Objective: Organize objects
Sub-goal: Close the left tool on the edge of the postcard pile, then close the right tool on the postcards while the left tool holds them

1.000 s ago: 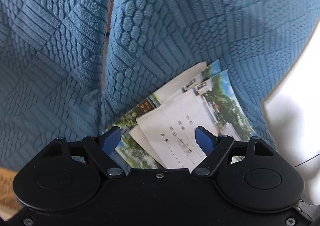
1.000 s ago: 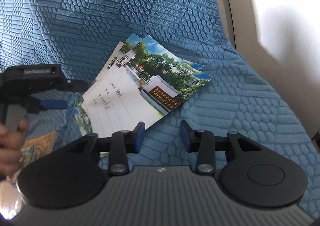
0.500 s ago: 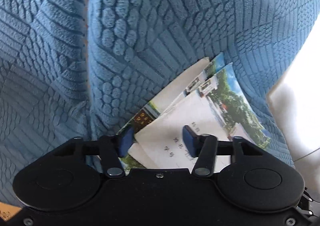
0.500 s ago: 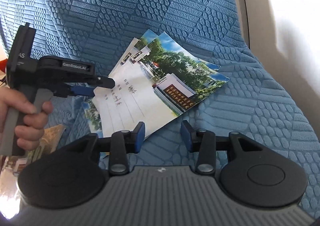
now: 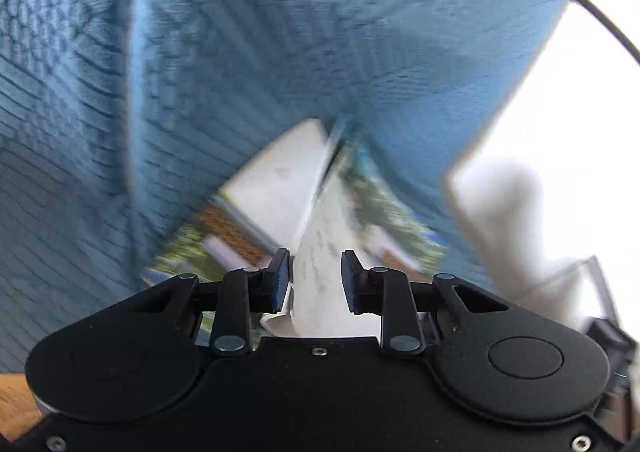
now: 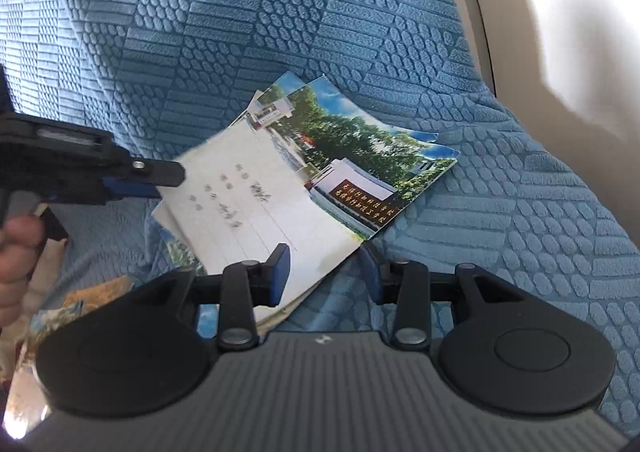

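A loose stack of booklets lies on the blue textured sofa cover (image 6: 280, 32). The top booklet (image 6: 272, 208), white with a photo cover, sits askew over a second photo booklet (image 6: 432, 160). My left gripper (image 6: 160, 180) comes in from the left, one finger above and one below the top booklet's left corner, which is raised and blurred. In the left wrist view the white booklet (image 5: 324, 220) runs between the closing jaws of the left gripper (image 5: 316, 268), with a gap still showing. My right gripper (image 6: 324, 256) hovers open over the stack's near corner, gripping nothing.
A person's hand (image 6: 16, 252) holds the left gripper's handle. More printed leaflets (image 6: 92, 292) lie at the lower left. A cream panel (image 6: 560, 12) borders the sofa on the right. Wooden floor (image 5: 12, 400) shows at the left view's lower corner.
The left gripper's jaws have narrowed around the top booklet and the gripper has risen and tilted, lifting the booklet's left corner. The right gripper has stayed in place.
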